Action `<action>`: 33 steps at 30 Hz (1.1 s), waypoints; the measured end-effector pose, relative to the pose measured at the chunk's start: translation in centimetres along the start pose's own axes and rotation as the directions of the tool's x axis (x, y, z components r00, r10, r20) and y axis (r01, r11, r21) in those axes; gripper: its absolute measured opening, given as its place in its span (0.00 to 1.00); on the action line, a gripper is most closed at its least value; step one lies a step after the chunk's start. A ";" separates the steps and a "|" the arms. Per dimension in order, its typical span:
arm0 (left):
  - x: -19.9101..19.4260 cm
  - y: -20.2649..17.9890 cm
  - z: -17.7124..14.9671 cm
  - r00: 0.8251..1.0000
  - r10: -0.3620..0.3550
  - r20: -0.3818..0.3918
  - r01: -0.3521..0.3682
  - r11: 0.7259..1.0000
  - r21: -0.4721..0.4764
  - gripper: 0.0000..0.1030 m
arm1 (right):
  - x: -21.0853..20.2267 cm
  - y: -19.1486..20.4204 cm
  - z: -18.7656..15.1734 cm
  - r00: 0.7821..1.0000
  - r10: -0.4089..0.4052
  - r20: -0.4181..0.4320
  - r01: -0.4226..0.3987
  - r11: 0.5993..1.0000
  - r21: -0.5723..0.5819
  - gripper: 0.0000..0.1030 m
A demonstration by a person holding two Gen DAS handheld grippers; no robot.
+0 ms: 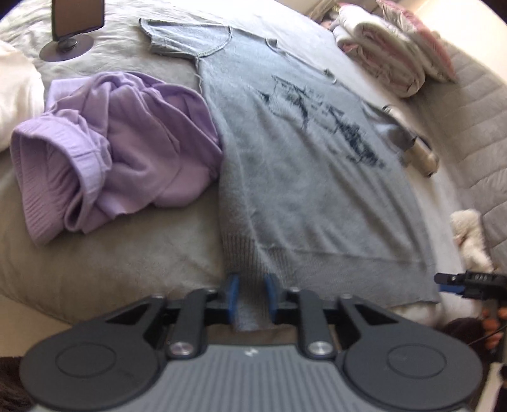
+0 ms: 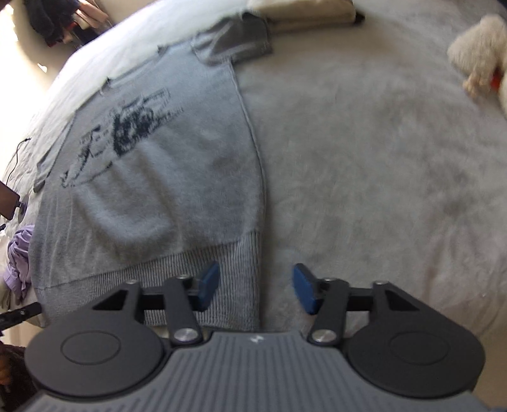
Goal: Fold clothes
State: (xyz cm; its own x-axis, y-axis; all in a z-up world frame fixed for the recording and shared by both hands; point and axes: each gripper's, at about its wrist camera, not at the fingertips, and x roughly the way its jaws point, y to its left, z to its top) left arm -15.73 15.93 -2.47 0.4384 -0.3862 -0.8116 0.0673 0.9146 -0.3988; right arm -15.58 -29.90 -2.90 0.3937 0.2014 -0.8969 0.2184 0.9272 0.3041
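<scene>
Soft, floppy grey sweater (image 1: 304, 177) is pinched at its ribbed hem by the left gripper (image 1: 252, 293), while the right gripper (image 2: 256, 290) gapes loose over the other corner.

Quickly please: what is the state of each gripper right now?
Left gripper: closed, pinching the ribbed hem of the grey knitted short-sleeved sweater.
Right gripper: open, holding nothing; the sweater's hem corner lies between its jaws.

Plush toy (image 2: 478, 47), stand mirror (image 1: 77, 22)
</scene>
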 end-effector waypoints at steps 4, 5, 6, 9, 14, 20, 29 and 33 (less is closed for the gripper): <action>-1.9 -0.5 -0.3 0.997 0.039 0.059 -0.039 0.999 0.014 0.01 | 0.6 1.6 0.1 0.998 -0.031 -0.051 0.026 0.995 -0.093 0.06; -2.6 -0.5 -0.4 0.996 0.042 0.075 -0.044 0.999 0.015 0.01 | 0.4 2.0 0.0 0.998 -0.041 -0.048 0.035 0.993 -0.116 0.06; -3.4 -0.4 -0.4 0.996 0.039 0.085 -0.041 0.999 0.020 0.01 | 0.2 2.2 0.0 0.998 -0.047 -0.044 0.040 0.990 -0.136 0.05; -5.7 -0.1 -0.4 0.994 0.038 0.100 -0.043 0.998 0.045 0.01 | -0.8 2.4 0.0 0.998 -0.043 -0.038 0.036 0.986 -0.165 0.04; -4.7 0.4 -0.8 0.996 0.087 0.031 -0.089 0.993 0.078 0.01 | -1.3 2.2 0.1 0.998 -0.039 -0.054 0.028 0.982 -0.189 0.04; -1.4 0.3 -1.6 0.987 0.158 -0.015 -0.156 0.982 0.107 0.02 | 0.1 2.6 0.4 0.994 -0.065 -0.084 0.048 0.979 -0.198 0.06; -4.8 -1.7 1.2 0.987 0.146 0.072 -0.157 0.974 0.163 0.39 | -0.9 2.3 3.0 0.999 -0.035 0.029 0.040 0.981 -0.188 0.50; -4.7 -4.0 3.8 0.985 0.095 0.146 -0.122 0.975 0.187 0.51 | -0.6 2.4 5.8 0.994 -0.014 0.107 0.030 0.989 -0.147 0.50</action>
State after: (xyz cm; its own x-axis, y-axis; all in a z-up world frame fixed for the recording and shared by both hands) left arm -14.62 14.54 4.60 0.5689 -0.2755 -0.7749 0.1796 0.9611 -0.2099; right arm -10.11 -29.59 0.23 0.4836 0.1538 -0.8617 0.0963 0.9691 0.2270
